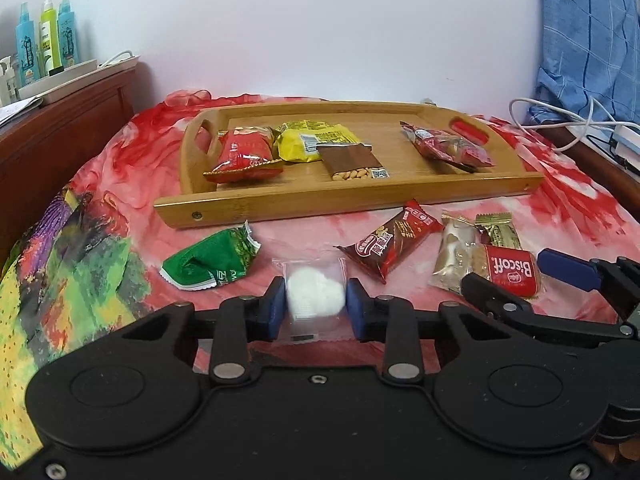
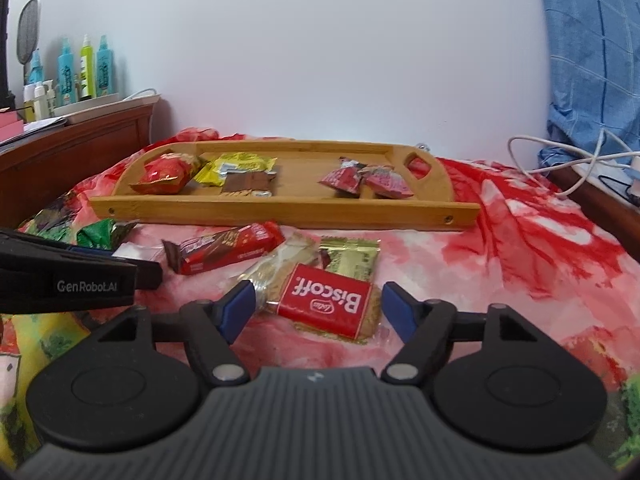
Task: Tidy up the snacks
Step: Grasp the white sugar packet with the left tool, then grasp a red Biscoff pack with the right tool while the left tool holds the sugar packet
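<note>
A wooden tray (image 1: pixel 280 204) (image 2: pixel 280 208) on the bed holds a red packet (image 1: pixel 244 152), a yellow packet (image 1: pixel 308 140), a brown peanut bar (image 1: pixel 352 162) and red packets at its right (image 1: pixel 448 146). My left gripper (image 1: pixel 316 300) is shut on a clear packet with a white snack (image 1: pixel 314 294), low over the cloth. My right gripper (image 2: pixel 318 312) is open, its fingers either side of the red Biscoff biscuit (image 2: pixel 326 300) (image 1: pixel 508 272). In front of the tray lie a green packet (image 1: pixel 212 260), a dark red packet (image 1: pixel 392 242), a pale wrapped snack (image 1: pixel 454 254) and a gold packet (image 1: pixel 498 230).
A red floral cloth (image 2: pixel 520 240) covers the bed. A wooden headboard with bottles (image 1: pixel 44 44) stands at the left. White cables (image 1: pixel 560 120) and blue fabric (image 1: pixel 592 40) are at the right. A white wall is behind the tray.
</note>
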